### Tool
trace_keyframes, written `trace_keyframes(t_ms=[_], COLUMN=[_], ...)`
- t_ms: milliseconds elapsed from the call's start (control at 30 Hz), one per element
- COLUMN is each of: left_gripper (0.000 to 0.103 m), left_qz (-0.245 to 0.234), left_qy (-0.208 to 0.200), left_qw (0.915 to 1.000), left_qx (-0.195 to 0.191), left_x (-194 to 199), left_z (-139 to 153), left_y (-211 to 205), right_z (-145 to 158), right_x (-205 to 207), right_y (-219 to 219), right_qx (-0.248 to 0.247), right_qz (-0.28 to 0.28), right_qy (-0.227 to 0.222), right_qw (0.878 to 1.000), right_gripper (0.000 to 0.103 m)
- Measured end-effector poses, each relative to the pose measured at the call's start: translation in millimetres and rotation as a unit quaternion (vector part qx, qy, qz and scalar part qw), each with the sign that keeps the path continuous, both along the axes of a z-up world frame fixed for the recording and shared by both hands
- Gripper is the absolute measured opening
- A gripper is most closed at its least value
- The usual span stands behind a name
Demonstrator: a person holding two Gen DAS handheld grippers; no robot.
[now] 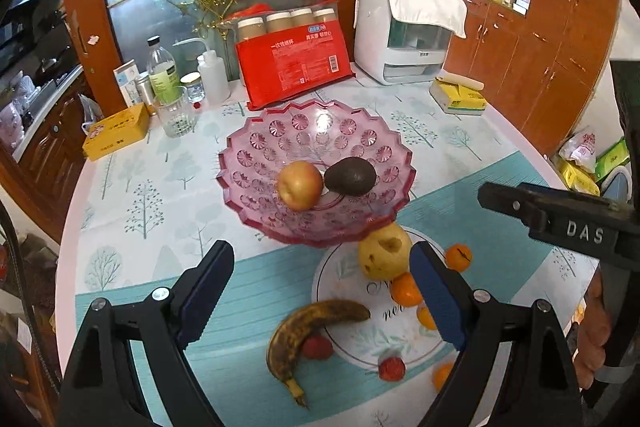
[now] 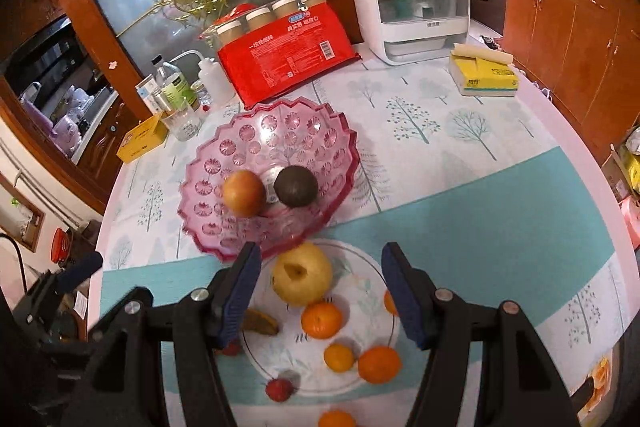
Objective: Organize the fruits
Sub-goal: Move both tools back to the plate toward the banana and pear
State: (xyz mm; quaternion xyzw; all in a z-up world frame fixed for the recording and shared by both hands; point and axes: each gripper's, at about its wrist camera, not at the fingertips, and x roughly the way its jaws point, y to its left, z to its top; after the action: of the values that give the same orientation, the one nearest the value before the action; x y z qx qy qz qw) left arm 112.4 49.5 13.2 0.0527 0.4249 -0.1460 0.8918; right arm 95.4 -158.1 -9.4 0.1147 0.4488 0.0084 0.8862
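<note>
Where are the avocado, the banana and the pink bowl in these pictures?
avocado (image 1: 350, 177): left wrist view, middle of its dark skin.
banana (image 1: 308, 327): left wrist view, middle of its curved body.
pink bowl (image 2: 320, 131): right wrist view, bare inner wall near the far rim.

Access, as I see it: open tablecloth lies right of the pink bowl. Behind the bowl, the red package, bottles and white appliance block passage. The bowl's near rim overhangs the pear.
</note>
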Motion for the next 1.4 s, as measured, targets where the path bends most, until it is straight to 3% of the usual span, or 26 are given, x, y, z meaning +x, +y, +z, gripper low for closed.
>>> trace_keyframes(t_ms=[233,567,900,1200,1400], left_gripper=[0.089,0.089,0.087,0.085,0.07], left_qz=[0.041,0.06,0.046,0.004,-0.024], left_qy=[-0.003,0.002,0.065,0.117,0.163], left_qw=[0.9991,0.9979,0.9956,0.9907,0.9833], left_qx=[0.01,0.024,0.05,0.069,0.077], left_x=[-39,-73,-42,-5,19], left_z=[1,-29,-89,-122,-148], left_y=[9,12,33,35,30], right_z=[-4,-31,-69,-94,-103], right_x=[-38,-59,-43,-13,6], right_y=[-1,5,4,12,23], right_qx=[-0.021,-0.02,-0.003,0.013,0.018], right_qz=[0.031,0.08,0.079,0.065,0.069], right_qy=[-0.013,0.003,0.048,0.083,0.091], right_qw=[0.999,0.997,0.996,0.994,0.993], right_gripper=[0.063,0.063,0.063,0.063,0.063])
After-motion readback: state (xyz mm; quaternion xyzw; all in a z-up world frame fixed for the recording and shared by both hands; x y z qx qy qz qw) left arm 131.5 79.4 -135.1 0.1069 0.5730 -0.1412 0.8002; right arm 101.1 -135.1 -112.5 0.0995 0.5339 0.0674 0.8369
